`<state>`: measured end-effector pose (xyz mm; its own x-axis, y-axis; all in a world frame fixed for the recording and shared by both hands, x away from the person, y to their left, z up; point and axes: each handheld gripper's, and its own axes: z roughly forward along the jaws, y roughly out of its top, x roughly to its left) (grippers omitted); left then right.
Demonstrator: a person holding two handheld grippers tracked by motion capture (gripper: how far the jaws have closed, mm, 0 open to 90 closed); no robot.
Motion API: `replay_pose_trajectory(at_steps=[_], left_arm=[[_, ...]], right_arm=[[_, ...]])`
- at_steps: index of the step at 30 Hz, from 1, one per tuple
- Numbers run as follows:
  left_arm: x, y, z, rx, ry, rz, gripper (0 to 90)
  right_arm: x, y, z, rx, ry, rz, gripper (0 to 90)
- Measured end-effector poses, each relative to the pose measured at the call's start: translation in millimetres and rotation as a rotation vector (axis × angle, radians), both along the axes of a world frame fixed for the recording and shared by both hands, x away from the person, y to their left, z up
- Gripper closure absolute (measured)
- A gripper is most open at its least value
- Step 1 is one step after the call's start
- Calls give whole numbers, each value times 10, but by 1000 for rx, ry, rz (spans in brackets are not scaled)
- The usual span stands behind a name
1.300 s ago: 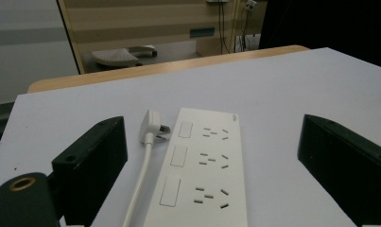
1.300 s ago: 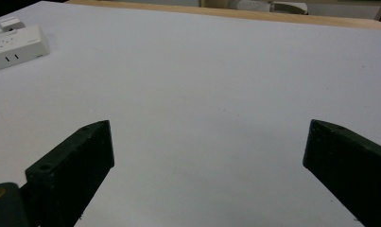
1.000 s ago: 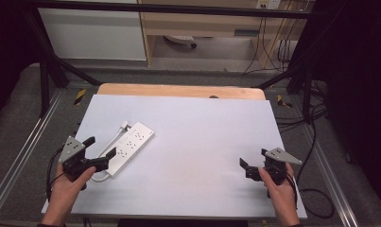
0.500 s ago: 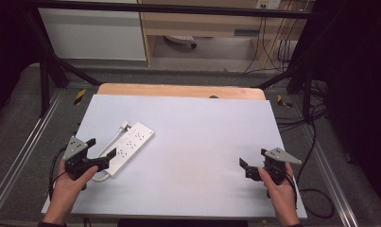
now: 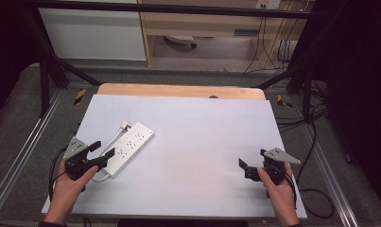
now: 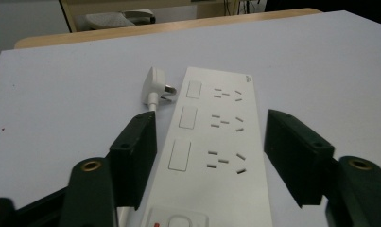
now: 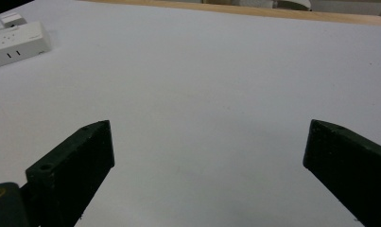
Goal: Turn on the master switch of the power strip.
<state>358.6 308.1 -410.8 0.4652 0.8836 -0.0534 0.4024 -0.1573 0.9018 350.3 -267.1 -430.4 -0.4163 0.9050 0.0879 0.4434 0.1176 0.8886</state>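
A white power strip (image 5: 130,146) lies at an angle on the left of the white table top (image 5: 202,127), with its white plug (image 5: 125,126) and cord beside it. My left gripper (image 5: 103,148) is open, and its jaws stand on either side of the strip's near end without touching it. In the left gripper view the power strip (image 6: 212,137) runs up between the two black jaws, the plug (image 6: 155,82) lies farther off on the left, and the gripper (image 6: 212,125) is open. My right gripper (image 5: 244,168) is open over bare table at the right, holding nothing.
In the right gripper view the power strip (image 7: 15,42) shows at the far upper left, beyond the open gripper (image 7: 209,137). A wooden edge (image 5: 178,90) runs along the table's far side. Black frame bars and cables (image 5: 316,142) surround the table.
My left gripper has edged slightly toward the power strip's near end. The right gripper has stayed where it was.
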Motion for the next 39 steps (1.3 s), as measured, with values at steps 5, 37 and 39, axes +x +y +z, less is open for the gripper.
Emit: replay_pose_trajectory(at_steps=[5, 37, 39], left_arm=[[11, 11, -14, -1, 19, 4, 510], [39, 102, -102, 43, 114, 0, 899], [45, 110, -120, 49, 133, 3, 900]], right_arm=[[1, 2, -1, 2, 1, 0, 30], [4, 12, -2, -6, 3, 11, 31], [5, 15, -3, -6, 5, 10, 31]])
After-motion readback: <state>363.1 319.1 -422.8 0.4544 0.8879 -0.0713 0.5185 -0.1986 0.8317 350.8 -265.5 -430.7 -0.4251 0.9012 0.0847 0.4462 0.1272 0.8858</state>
